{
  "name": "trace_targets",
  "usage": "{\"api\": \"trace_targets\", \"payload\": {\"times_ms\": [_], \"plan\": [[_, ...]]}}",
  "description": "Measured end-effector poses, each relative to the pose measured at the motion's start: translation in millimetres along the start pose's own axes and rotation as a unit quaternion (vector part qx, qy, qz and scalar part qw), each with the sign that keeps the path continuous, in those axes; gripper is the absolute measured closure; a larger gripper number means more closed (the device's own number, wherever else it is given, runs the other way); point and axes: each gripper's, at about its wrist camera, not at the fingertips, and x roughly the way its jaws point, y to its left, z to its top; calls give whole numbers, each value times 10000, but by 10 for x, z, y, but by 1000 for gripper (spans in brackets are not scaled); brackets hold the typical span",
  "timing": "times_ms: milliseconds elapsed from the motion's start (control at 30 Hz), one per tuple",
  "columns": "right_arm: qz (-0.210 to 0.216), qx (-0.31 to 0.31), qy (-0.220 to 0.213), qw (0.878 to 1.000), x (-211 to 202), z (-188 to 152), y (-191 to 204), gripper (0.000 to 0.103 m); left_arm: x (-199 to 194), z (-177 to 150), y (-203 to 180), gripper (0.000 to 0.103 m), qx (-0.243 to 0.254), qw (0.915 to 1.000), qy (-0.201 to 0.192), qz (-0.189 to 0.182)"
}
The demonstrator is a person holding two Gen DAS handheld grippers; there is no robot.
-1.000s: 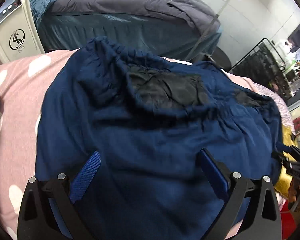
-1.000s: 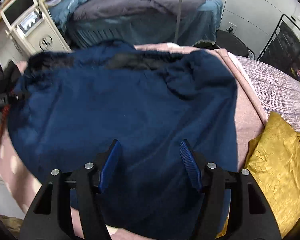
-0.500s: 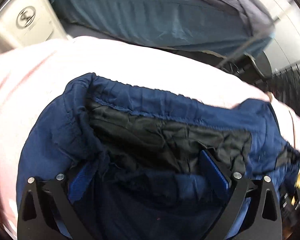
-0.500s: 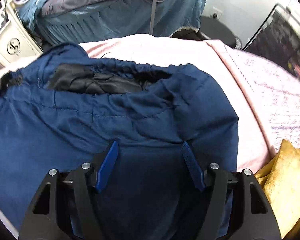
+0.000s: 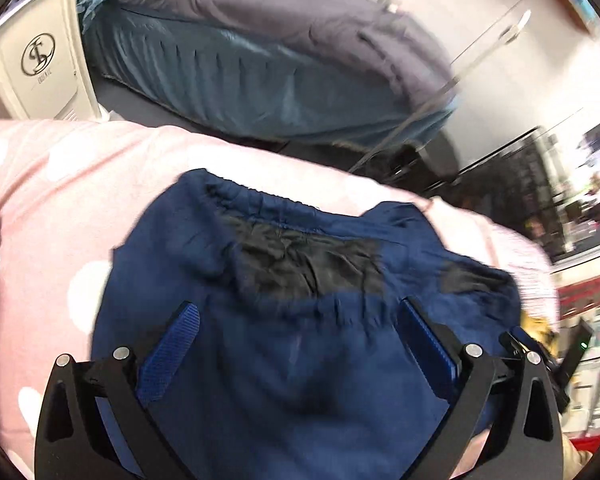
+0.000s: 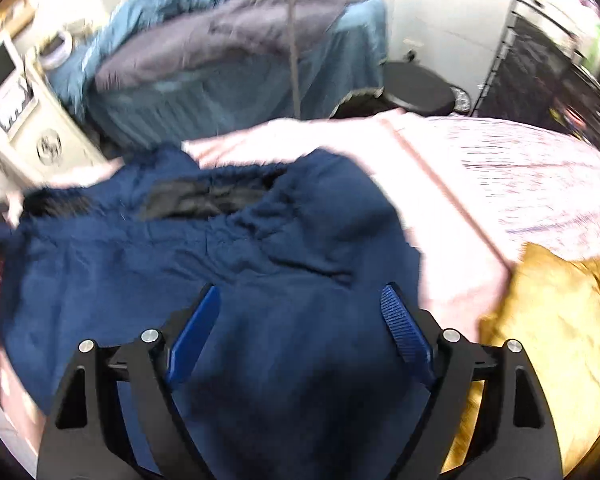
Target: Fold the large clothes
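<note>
Lying seemingly between spread fingers [image 5: 424, 334]: navy garment [image 5: 300, 360]

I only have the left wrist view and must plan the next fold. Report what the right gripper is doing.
Observer: The right gripper is open, spread over the navy garment near its right edge.
Operator: Tell me what lies beyond that edge.
Observer: A gold cushion lies right of the garment. The picture is blurred, so I cannot tell whether they touch.
Operator: Describe the bed cover on that side.
Observer: Past a plain pink strip, it is a striped pink cover.
</note>
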Motion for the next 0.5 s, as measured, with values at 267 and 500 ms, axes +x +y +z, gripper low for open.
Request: {"api": "trace_targets", "payload": {"times_ms": [267, 500], "plan": [[695, 797, 643, 9923, -109, -179, -804, 10, -255, -536, 984, 6, -1042, 9944, 131, 95], [1691, 1149, 1319, 9700, 339, -264, -956, 10, 130, -588, 1261, 6, -1306, 9889, 598, -375]]}}
